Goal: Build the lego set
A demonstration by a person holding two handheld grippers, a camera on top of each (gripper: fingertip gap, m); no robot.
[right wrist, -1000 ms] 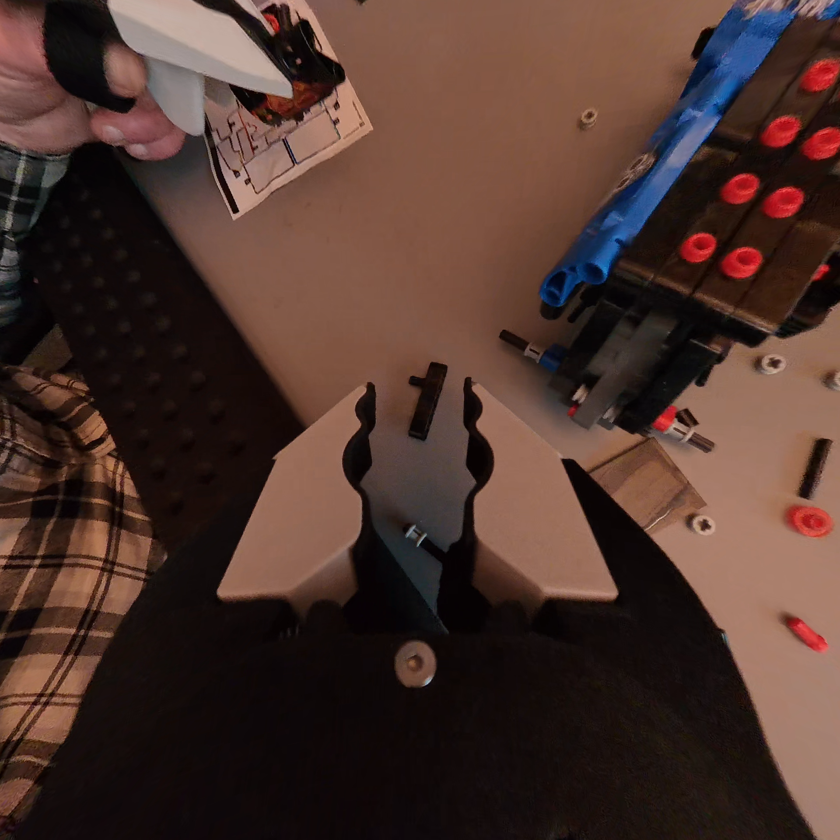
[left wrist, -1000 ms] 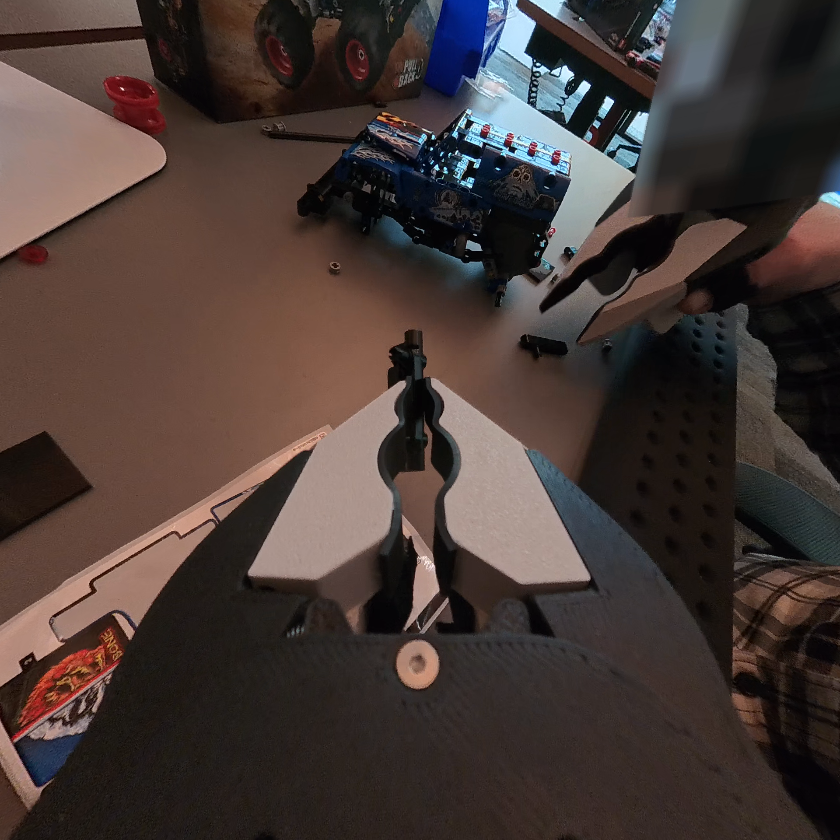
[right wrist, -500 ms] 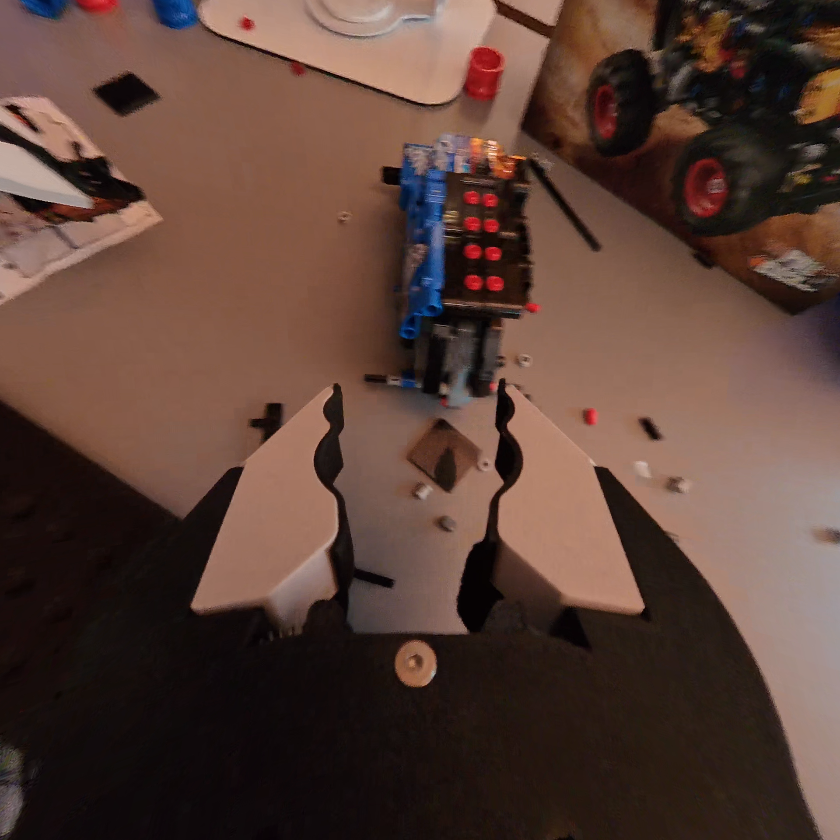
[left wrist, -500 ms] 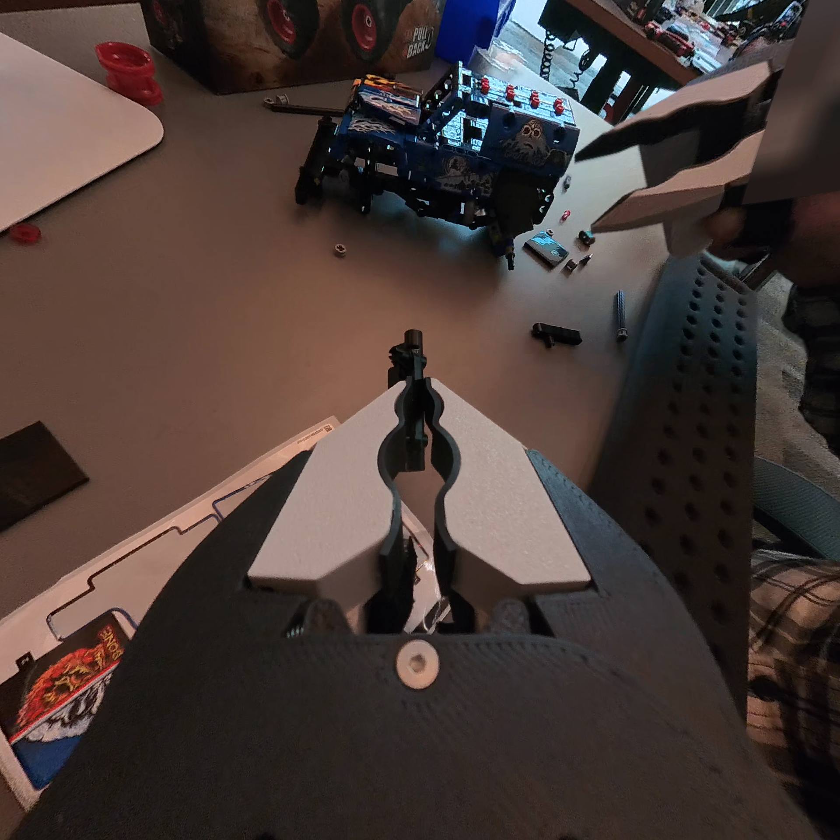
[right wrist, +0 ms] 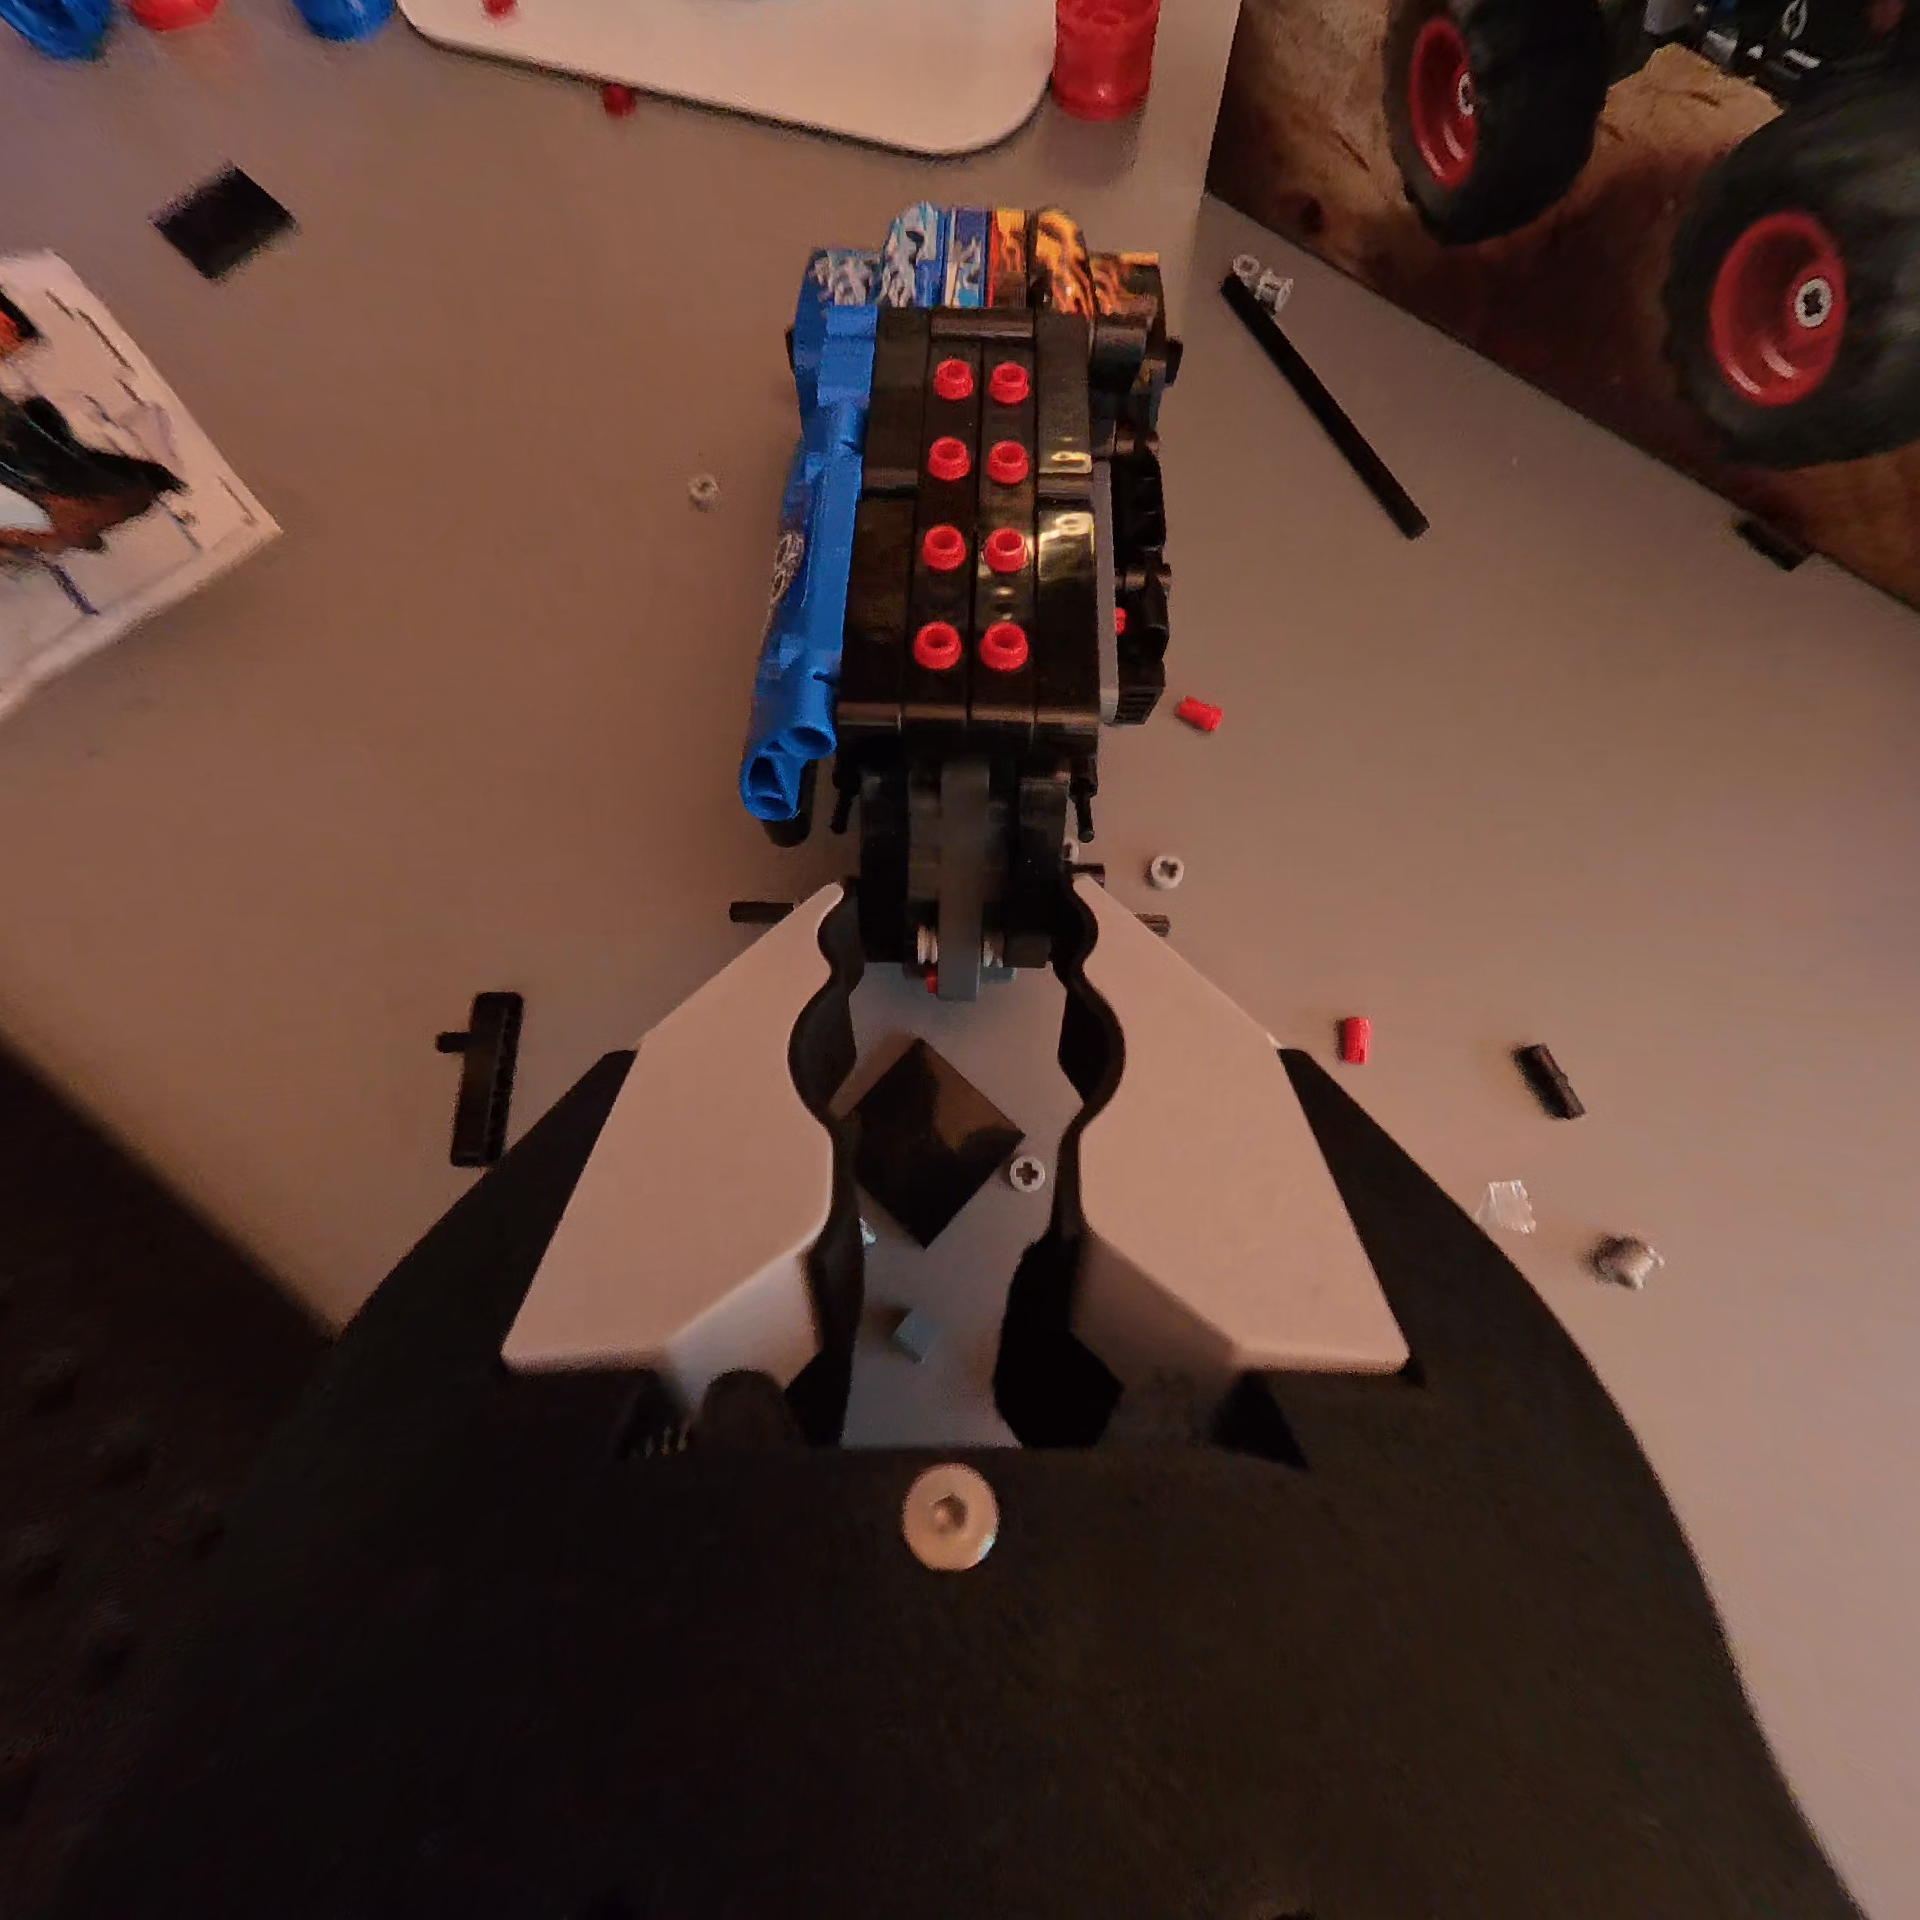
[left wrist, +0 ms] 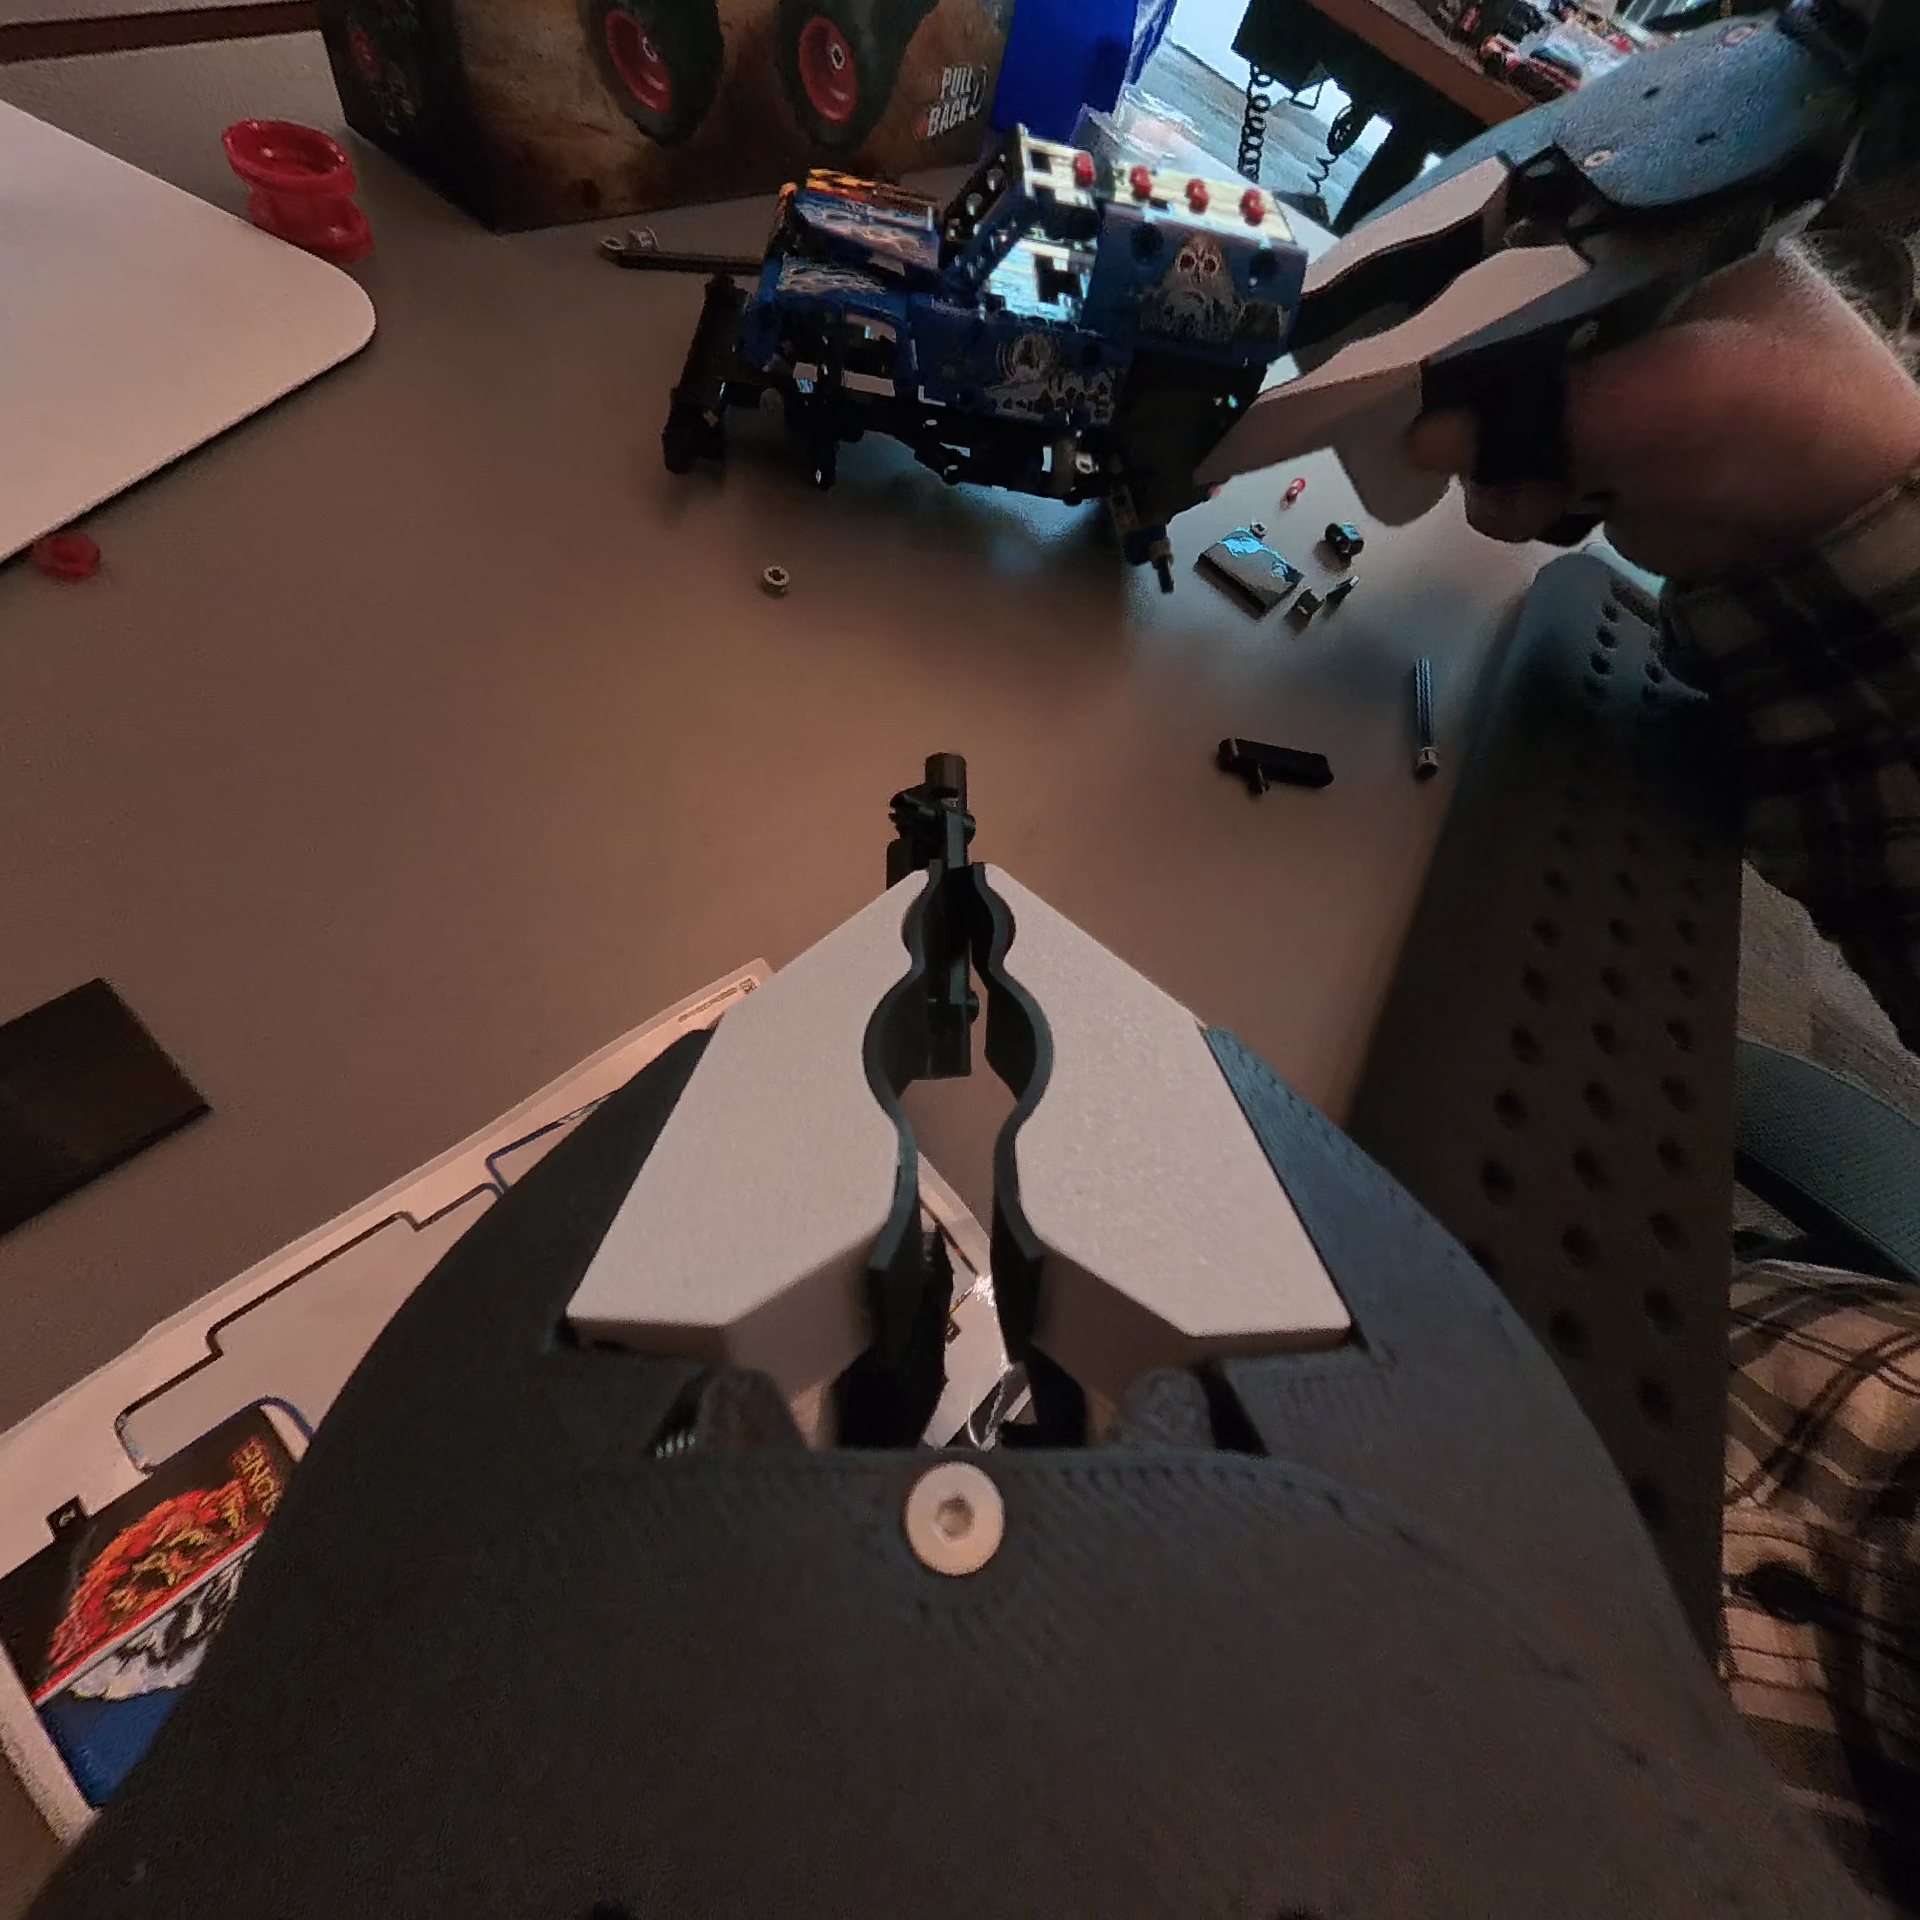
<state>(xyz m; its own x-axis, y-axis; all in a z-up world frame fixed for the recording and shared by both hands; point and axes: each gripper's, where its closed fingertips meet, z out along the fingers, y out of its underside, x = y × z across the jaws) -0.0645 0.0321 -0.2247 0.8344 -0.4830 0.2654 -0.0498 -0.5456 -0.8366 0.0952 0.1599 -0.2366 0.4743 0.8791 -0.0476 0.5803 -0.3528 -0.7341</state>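
On the counter stands our half-built monster truck; our right claw, spread apart, straddles its rear end. Our left claw is clamped on a small black connector piece. Next, we judge, comes steadying the truck to fit it.

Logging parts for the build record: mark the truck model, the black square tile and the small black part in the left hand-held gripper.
truck model [right wrist: 971,540], right wrist view, black studded roof.
black square tile [right wrist: 928,1138], right wrist view, its centre.
small black part [left wrist: 943,821], left wrist view, end protruding past fingertips.
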